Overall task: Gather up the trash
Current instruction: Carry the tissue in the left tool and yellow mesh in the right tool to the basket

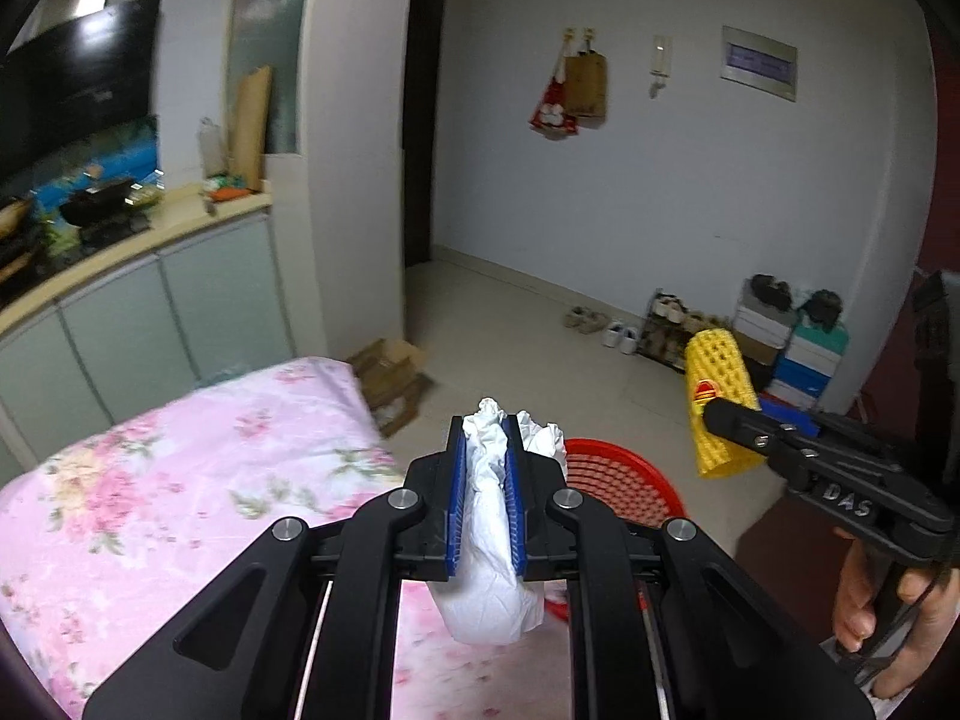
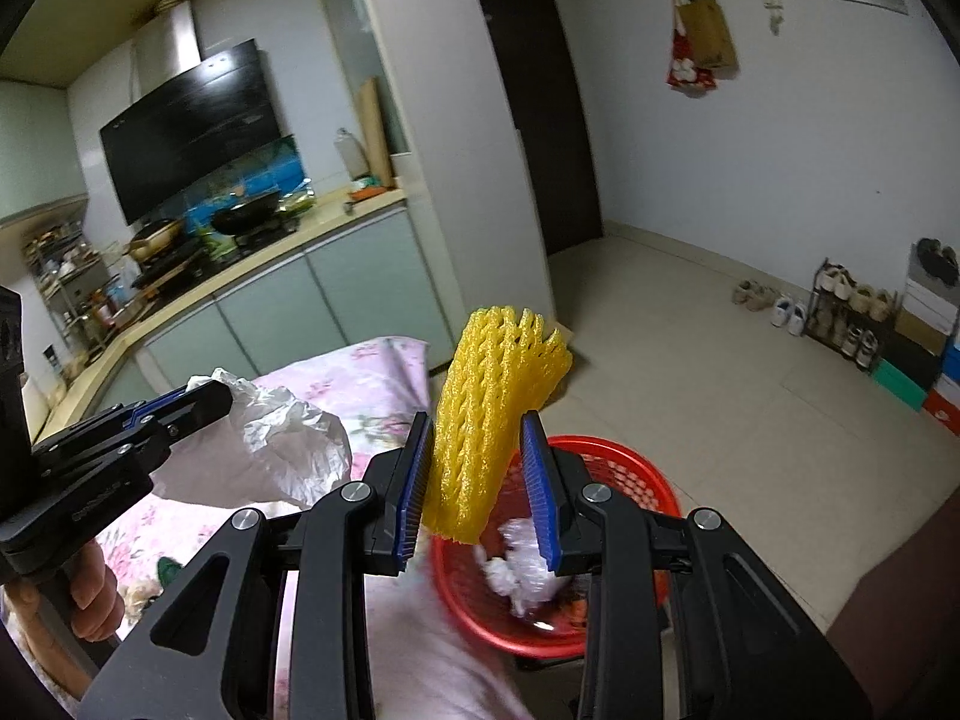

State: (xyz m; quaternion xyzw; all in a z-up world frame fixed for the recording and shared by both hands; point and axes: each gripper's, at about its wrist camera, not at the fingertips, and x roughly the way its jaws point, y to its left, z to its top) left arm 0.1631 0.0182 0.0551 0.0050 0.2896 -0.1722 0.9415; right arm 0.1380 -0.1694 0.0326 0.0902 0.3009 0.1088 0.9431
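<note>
My left gripper is shut on a crumpled white paper wad, held above the edge of the floral table; the wad also shows in the right wrist view. My right gripper is shut on a yellow foam fruit net, which stands up between the blue pads; the net also shows in the left wrist view. A red mesh basket sits below and just beyond both grippers, with white crumpled trash inside it. The basket shows in the left wrist view too.
A table with a pink floral cloth lies at the left. Cardboard boxes sit on the floor past its corner. A kitchen counter with pans runs along the left. A shoe rack and boxes stand by the far wall.
</note>
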